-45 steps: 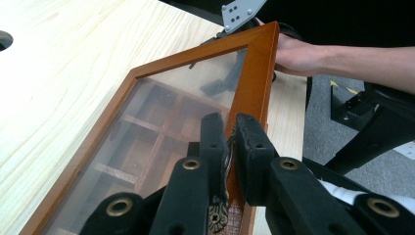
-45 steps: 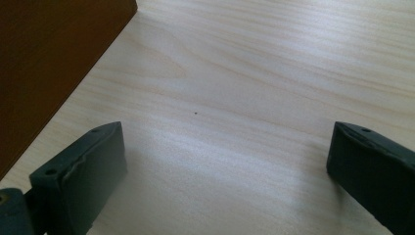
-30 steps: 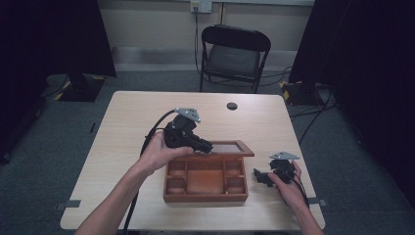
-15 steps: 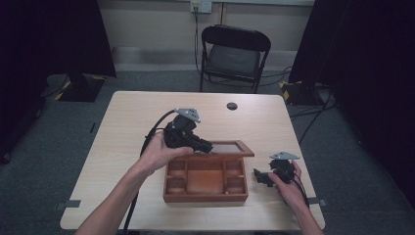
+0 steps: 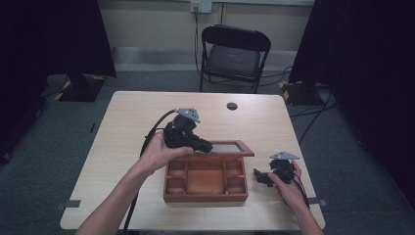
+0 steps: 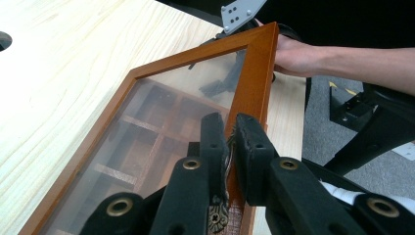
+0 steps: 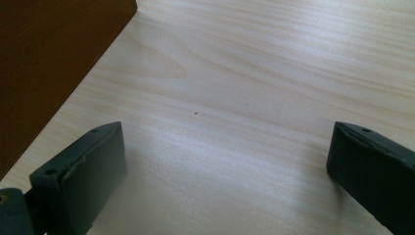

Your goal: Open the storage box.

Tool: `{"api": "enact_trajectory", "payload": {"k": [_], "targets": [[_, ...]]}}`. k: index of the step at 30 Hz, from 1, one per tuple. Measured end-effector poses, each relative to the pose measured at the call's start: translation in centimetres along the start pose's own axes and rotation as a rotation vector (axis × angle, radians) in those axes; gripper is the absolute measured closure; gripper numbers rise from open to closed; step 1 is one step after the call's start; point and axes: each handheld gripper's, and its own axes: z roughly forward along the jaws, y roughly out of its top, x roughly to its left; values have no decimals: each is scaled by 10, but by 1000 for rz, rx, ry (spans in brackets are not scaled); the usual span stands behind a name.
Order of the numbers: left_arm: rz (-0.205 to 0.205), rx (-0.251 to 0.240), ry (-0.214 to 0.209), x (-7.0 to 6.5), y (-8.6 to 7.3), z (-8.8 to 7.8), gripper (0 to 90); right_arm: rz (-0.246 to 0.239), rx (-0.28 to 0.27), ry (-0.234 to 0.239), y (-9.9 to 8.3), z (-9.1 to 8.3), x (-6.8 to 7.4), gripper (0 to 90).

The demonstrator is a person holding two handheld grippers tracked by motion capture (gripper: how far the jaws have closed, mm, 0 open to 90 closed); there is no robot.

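A brown wooden box (image 5: 205,198) with several compartments stands near the table's front edge, its glass-paned lid (image 5: 230,147) raised. My left gripper (image 5: 208,147) is at the lid's free edge. In the left gripper view my left gripper (image 6: 231,132) is shut on the lid's wooden frame (image 6: 254,73), with a brass clasp between the jaws. My right gripper (image 5: 259,175) rests low on the table just right of the box, pointing toward it. In the right gripper view my right gripper (image 7: 225,152) stands wide open over bare wood, and the box's side (image 7: 49,58) is at the upper left.
A small black round disc (image 5: 232,105) lies on the light wooden table (image 5: 122,127) at the back. A black folding chair (image 5: 232,54) stands behind the table. Dark curtains hang at both sides.
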Motion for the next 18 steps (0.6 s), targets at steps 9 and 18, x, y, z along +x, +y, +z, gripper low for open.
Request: {"api": "enact_trajectory", "payload": {"k": [9,18], "targets": [[-6,-3,0,0,0,0,826,0,0,-1,0,0,0,5],[-4,-1,3,0,0,0,826,0,0,0,0,0,0,5]]}}
